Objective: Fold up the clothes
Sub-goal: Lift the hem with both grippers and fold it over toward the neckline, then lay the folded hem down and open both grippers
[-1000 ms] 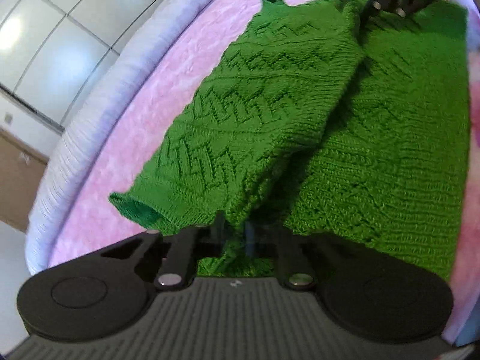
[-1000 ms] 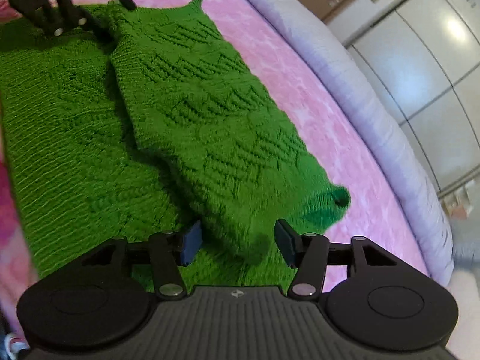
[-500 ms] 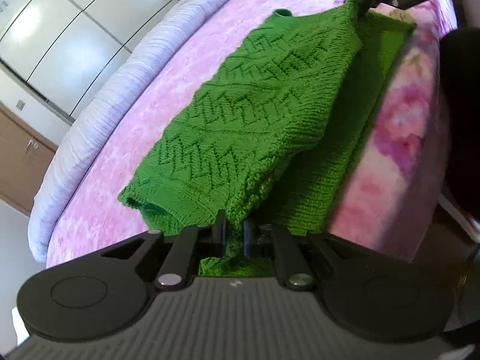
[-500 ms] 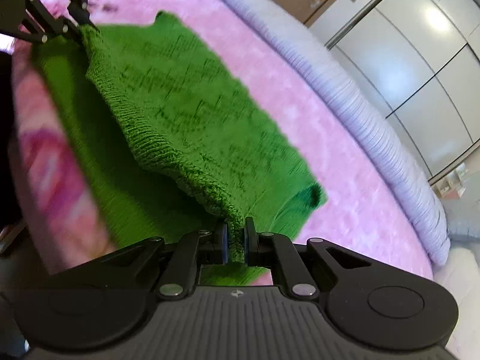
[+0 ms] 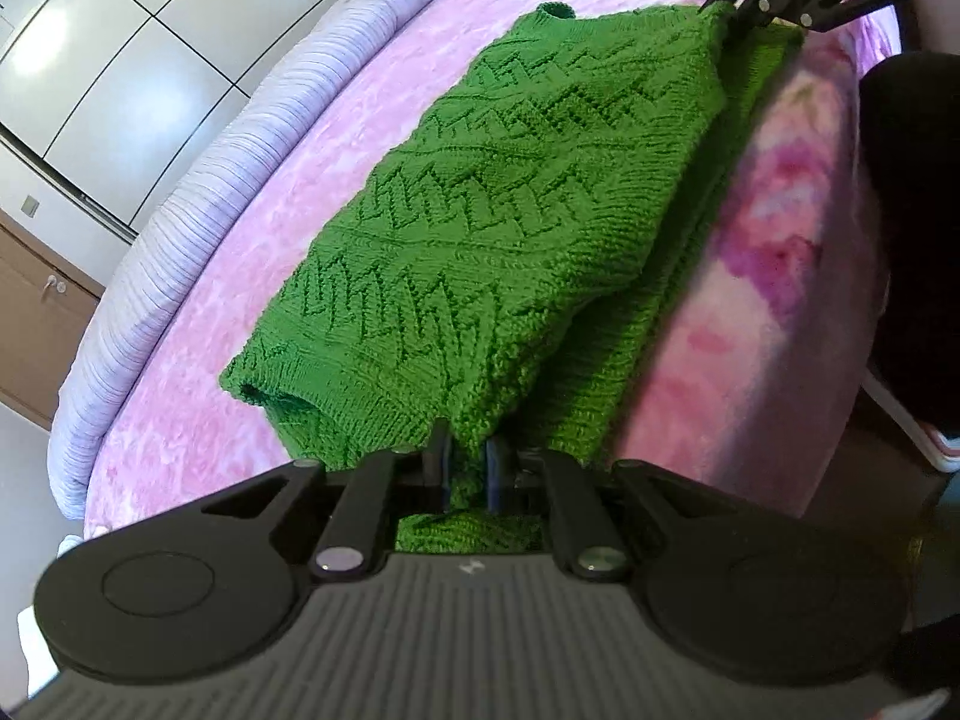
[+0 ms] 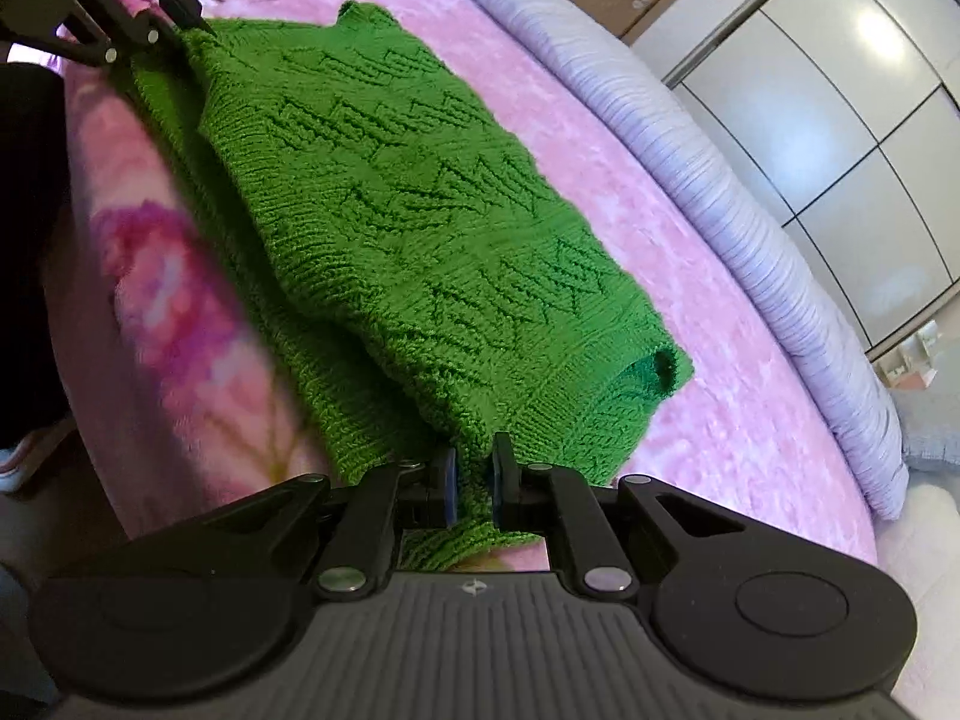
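Garment: a green cable-knit sweater [image 5: 498,228] lay doubled on the pink plush bed cover [image 5: 252,276], stretched between the two tongs.
Left tongs [image 5: 467,468]: pinched the near edge of the knit.
Right tongs [image 6: 474,483]: pinched the opposite end.
Progress: one fold showed, the upper layer over a lower one; the held edge was lifted, not laid down.

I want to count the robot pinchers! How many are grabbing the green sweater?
2. The left gripper pinches one end of the green sweater's folded edge; the right gripper pinches the other end. Both are shut on the knit, above the pink blanket.
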Demonstrator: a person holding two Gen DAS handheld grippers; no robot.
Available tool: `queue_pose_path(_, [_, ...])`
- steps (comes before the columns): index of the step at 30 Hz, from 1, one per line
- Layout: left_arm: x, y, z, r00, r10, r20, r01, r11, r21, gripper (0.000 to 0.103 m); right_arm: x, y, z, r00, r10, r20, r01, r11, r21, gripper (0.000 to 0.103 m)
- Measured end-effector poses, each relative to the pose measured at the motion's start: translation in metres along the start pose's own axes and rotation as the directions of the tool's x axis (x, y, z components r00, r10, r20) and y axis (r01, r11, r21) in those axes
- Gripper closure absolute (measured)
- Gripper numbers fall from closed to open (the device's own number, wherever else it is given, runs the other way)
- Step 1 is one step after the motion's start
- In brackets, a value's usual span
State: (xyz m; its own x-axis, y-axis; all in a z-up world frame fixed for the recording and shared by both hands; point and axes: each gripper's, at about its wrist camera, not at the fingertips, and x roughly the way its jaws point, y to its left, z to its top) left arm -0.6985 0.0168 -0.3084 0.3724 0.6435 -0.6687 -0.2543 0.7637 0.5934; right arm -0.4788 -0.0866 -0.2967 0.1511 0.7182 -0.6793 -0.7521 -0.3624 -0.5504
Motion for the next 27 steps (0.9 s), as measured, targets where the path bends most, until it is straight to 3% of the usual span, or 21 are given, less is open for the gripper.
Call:
queue_pose_path(3, [-0.013, 0.006, 0.005, 0.999, -0.021, -0.027, 0.021, 1.0, 0.014, 0.095, -0.001, -0.001, 0.002, 1.0, 0.014, -0.021, -0.015, 1.0, -0.018, 0.078])
queue_pose_path(4, [-0.021, 0.011, 0.008, 0.998, -0.04, -0.039, 0.04, 0.999, -0.005, 0.094, -0.004, -0.008, 0.004, 0.999, 0.027, -0.025, -0.027, 1.0, 0.015, 0.066])
queue_pose_path(8, [-0.053, 0.041, 0.017, 0.996, -0.089, -0.023, 0.085, 0.987, -0.14, 0.094, -0.022, -0.047, 0.009, 0.995, 0.097, 0.009, -0.096, 0.963, 0.253, 0.066])
queue_pose_path(13, [-0.034, 0.054, 0.04, 0.99, -0.126, 0.059, 0.138, 0.942, -0.306, 0.093, -0.033, -0.094, 0.019, 0.977, 0.17, 0.128, -0.213, 0.814, 0.541, 0.063])
queue_pose_path(15, [-0.012, 0.045, 0.047, 0.987, -0.153, 0.036, 0.157, 0.927, -0.34, 0.092, -0.02, -0.089, 0.031, 0.968, 0.199, 0.155, -0.252, 0.785, 0.565, 0.062])
queue_pose_path(19, [0.019, 0.024, 0.04, 0.983, -0.176, -0.048, 0.148, 0.921, -0.361, 0.09, 0.017, -0.073, 0.044, 0.966, 0.238, 0.104, -0.253, 0.767, 0.59, 0.061])
queue_pose_path(23, [0.005, 0.056, 0.028, 0.974, -0.224, -0.037, 0.186, 0.88, -0.438, 0.085, 0.022, -0.09, 0.042, 0.962, 0.262, 0.073, -0.251, 0.749, 0.613, 0.059])
queue_pose_path(27, [0.01, 0.108, 0.033, 0.994, -0.107, -0.012, 0.088, 0.869, -0.488, 0.086, 0.028, -0.108, 0.039, 0.957, 0.287, 0.042, -0.247, 0.732, 0.635, 0.06])
